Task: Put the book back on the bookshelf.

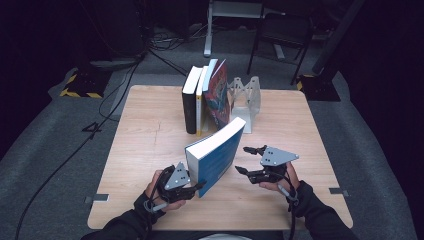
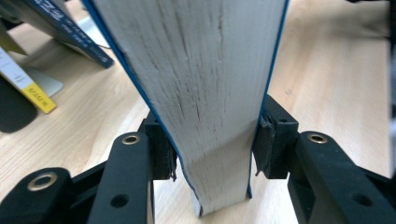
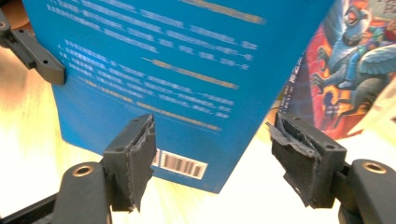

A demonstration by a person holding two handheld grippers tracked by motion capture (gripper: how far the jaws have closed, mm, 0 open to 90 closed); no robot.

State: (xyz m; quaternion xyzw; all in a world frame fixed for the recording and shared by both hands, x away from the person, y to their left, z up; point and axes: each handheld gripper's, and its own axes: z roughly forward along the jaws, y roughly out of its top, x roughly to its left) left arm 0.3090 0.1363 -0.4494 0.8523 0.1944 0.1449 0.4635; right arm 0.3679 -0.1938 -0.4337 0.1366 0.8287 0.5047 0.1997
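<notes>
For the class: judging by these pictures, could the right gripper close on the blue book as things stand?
Probably yes. The right gripper stands open just beside the blue book, with bare table between them. The left gripper clamps the book's near end, leaving the cover side free.

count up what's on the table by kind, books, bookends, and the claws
Books: 5, namely the blue book, black, yellow-spined, light blue, illustrated
Bookends: 1
Claws: 2, left claw, right claw
Total: 8

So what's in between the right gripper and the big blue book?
Nothing: in the high view, bare wooden table separates the right gripper from the blue book. Its jaws stand open, apart from the cover.
</notes>
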